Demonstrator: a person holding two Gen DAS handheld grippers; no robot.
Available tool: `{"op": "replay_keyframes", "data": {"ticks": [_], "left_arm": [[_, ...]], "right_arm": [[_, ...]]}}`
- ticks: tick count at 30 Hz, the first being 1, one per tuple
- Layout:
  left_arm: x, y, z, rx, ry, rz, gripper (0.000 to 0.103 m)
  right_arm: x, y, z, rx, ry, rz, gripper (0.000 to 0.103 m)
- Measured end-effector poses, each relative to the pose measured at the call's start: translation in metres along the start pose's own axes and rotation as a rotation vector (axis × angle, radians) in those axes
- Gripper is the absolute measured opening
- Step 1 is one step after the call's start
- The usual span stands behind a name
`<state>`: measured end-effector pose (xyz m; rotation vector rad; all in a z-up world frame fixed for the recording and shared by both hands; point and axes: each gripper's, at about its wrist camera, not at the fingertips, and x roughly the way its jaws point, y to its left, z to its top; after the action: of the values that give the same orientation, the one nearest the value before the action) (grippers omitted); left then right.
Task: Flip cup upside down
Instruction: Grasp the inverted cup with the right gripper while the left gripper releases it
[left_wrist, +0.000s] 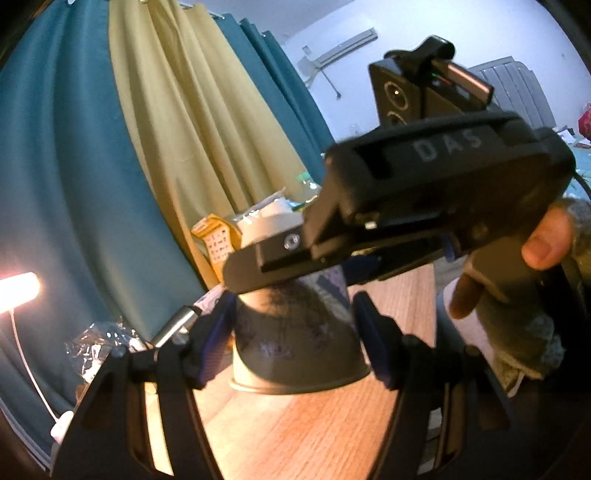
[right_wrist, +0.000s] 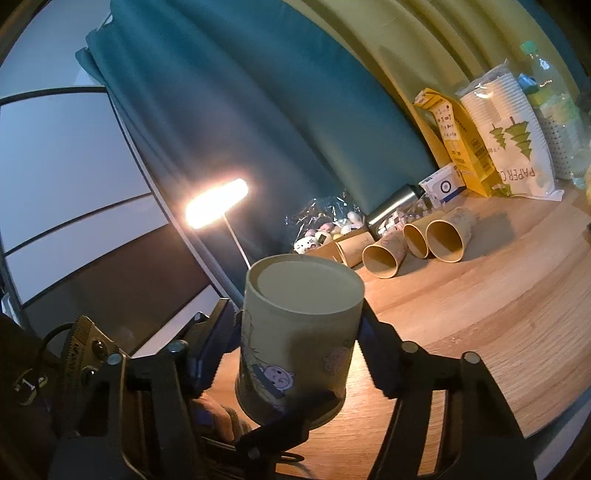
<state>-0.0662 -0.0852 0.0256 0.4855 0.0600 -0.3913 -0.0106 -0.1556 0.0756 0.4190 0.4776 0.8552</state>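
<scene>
A paper cup (left_wrist: 299, 343) with cartoon prints stands upside down, rim on the wooden table (left_wrist: 314, 435). My left gripper (left_wrist: 291, 332) has its blue pads on both sides of the cup, apart from its flared wall. My right gripper (right_wrist: 299, 332) reaches in from the right of the left wrist view (left_wrist: 388, 229) and sits over the cup's upper part. In the right wrist view the cup (right_wrist: 295, 332) fills the space between my right fingers, base up, and the pads press on its sides.
Three paper cups (right_wrist: 413, 240) lie on their sides at the back of the table. Behind them are a paper-cup pack (right_wrist: 506, 136), a yellow box (right_wrist: 454, 136), a steel bottle (right_wrist: 391, 206), a bag of sweets (right_wrist: 325, 225) and a lit lamp (right_wrist: 216, 203).
</scene>
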Motion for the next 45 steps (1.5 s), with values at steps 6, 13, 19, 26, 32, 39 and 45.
{"op": "replay_keyframes", "data": {"ticks": [6, 13, 19, 26, 32, 39, 45], "left_arm": [[0.002, 0.004, 0.001, -0.005, 0.011, 0.01, 0.068], [0.008, 0.008, 0.0, -0.014, 0.011, 0.022, 0.084], [0.006, 0.0, 0.004, -0.013, 0.027, 0.015, 0.085], [0.001, 0.009, -0.009, -0.046, 0.103, 0.02, 0.086], [0.004, 0.014, -0.014, -0.076, 0.146, 0.014, 0.086], [-0.008, 0.045, -0.018, -0.238, 0.146, 0.101, 0.086], [0.017, 0.095, -0.031, -0.47, 0.184, 0.214, 0.086]], "right_arm": [[0.002, -0.003, -0.001, 0.01, 0.009, 0.008, 0.062], [0.005, 0.0, -0.001, -0.009, 0.018, -0.003, 0.061], [0.007, 0.007, 0.005, -0.043, 0.014, -0.032, 0.061], [0.016, 0.005, 0.023, -0.078, -0.024, -0.08, 0.061], [0.018, 0.004, 0.031, -0.122, -0.056, -0.157, 0.061], [0.025, -0.002, 0.018, -0.262, -0.063, -0.412, 0.061], [0.041, -0.006, 0.001, -0.344, -0.032, -0.513, 0.061]]}}
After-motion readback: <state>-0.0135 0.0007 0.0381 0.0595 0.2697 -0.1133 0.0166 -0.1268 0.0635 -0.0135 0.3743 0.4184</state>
